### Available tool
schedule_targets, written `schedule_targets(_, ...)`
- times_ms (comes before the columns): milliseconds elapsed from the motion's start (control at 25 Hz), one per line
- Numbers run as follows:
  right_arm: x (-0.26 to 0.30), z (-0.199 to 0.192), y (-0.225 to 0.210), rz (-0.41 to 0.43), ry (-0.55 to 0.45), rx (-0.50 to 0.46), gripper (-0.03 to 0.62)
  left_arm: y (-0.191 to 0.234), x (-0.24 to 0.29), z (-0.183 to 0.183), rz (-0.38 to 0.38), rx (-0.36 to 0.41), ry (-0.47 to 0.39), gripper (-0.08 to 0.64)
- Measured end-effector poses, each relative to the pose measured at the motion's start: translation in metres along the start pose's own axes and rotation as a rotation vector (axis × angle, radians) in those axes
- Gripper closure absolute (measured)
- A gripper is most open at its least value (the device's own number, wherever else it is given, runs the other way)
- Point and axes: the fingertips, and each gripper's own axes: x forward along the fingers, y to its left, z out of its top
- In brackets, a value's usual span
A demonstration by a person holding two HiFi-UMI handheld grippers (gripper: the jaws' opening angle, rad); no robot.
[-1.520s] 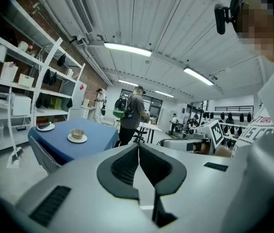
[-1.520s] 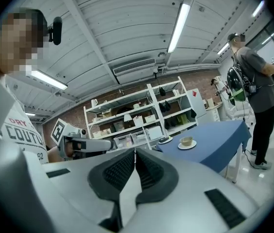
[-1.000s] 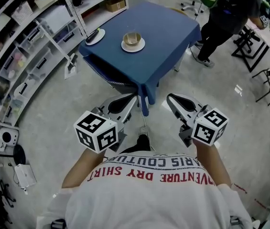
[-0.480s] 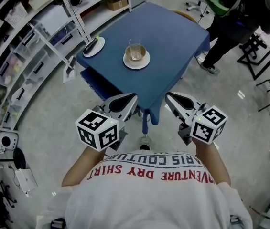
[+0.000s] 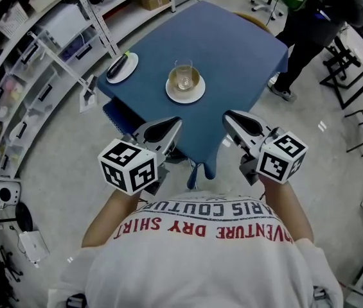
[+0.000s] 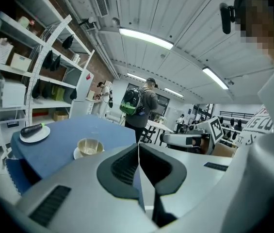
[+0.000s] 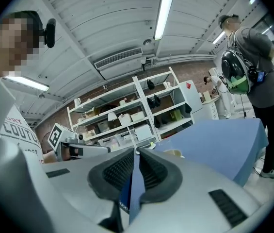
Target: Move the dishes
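A blue-clothed table (image 5: 232, 50) carries a white saucer (image 5: 185, 92) with a glass cup (image 5: 183, 76) on it. Nearer the left edge lies a white plate (image 5: 122, 67) with a dark, green-tipped object on it. Both grippers hover short of the table's near corner, apart from the dishes. My left gripper (image 5: 172, 124) is shut and empty; in the left gripper view its tips (image 6: 138, 147) point at the cup (image 6: 89, 146) and the plate (image 6: 34, 133). My right gripper (image 5: 230, 117) is shut and empty too, and its tips (image 7: 136, 152) aim over the blue table (image 7: 214, 140).
White shelving (image 5: 33, 50) with boxes runs along the left of the table. A person with a green backpack (image 5: 309, 11) stands beyond the table's far right corner. Black folding stands (image 5: 354, 69) are at the right. A blue patterned thing (image 5: 118, 113) sits under the table's left side.
Both grippers have moved forward toward the table together, still shut. Their tips now reach its near corner, and the table and dishes sit closer in the head view.
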Motion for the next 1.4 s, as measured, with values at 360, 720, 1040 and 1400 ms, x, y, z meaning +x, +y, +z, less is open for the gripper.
schedule_targets(360,0.022,-0.007,-0.026,-0.021,0.058,-0.026,0.410,0.026,0.004,-0.008,0.046,-0.048,-0.012,0.531)
schedule_targets(720,0.072,-0.002,-0.055,0.034,0.136,-0.099,0.301,0.053,0.016,0.000,0.118,-0.101,-0.022,0.531)
schedule_targets(1040,0.133,-0.022,-0.086,0.084,0.264,-0.255,0.279,0.085,0.027,0.001,0.201,-0.154,-0.039,0.531)
schedule_targets(1400,0.193,-0.031,-0.114,0.094,0.300,-0.300,0.279,0.108,0.030,-0.008,0.284,-0.204,-0.028,0.531)
